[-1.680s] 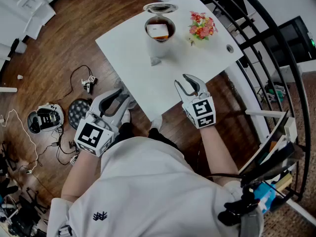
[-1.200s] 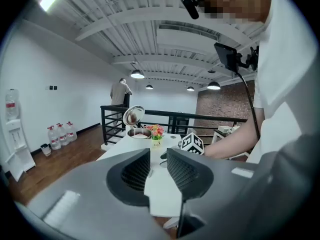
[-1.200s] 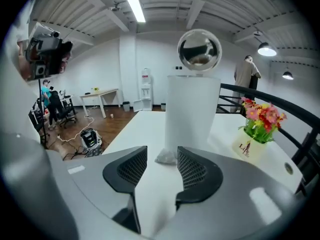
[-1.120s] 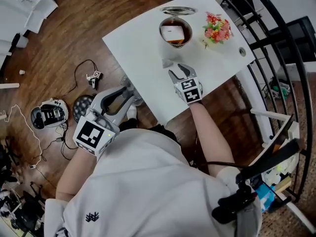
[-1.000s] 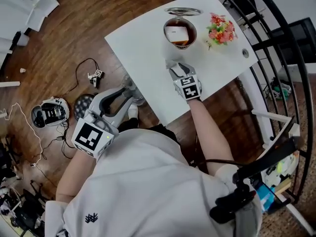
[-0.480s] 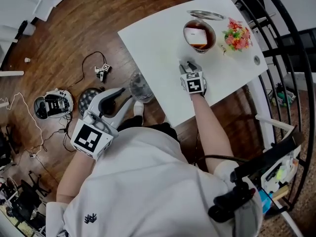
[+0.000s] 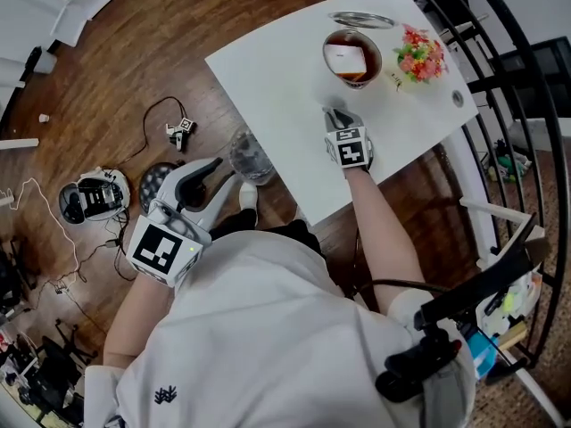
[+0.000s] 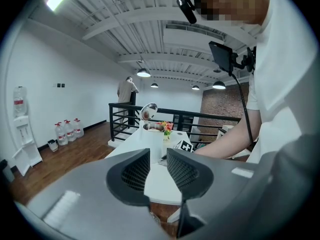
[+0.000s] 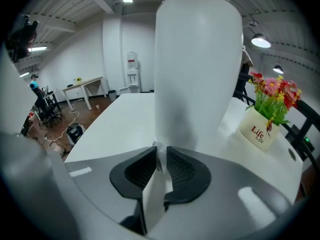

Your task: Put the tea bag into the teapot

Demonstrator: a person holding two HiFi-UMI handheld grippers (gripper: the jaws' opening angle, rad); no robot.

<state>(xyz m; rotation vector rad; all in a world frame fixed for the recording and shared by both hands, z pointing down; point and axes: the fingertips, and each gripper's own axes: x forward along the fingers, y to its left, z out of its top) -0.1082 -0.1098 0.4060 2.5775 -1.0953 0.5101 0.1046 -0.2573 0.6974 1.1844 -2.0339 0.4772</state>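
The white teapot [image 7: 352, 58] stands open at the table's far side, brown liquid and a pale square showing inside, its lid [image 7: 361, 20] tipped back. In the right gripper view the teapot [image 9: 197, 69] rises just beyond the jaws. My right gripper [image 7: 337, 114] rests on the table at the pot's near side. Its jaws are closing, and the right gripper [image 9: 161, 159] pinches a white tea bag [image 9: 154, 196] between its pads. My left gripper [image 7: 207, 169] hangs off the table's near left edge, over the floor. In its own view the left gripper [image 8: 158, 166] is slightly open and holds nothing.
A small pot of flowers [image 7: 419, 53] stands right of the teapot on the white table [image 7: 268, 69]. A black railing [image 7: 500, 78] curves along the right. Cables and a round device [image 7: 89, 199] lie on the wooden floor at the left.
My right gripper has moved forward across the table to the foot of the teapot and closed there on the tea bag. The left gripper has stayed in place.
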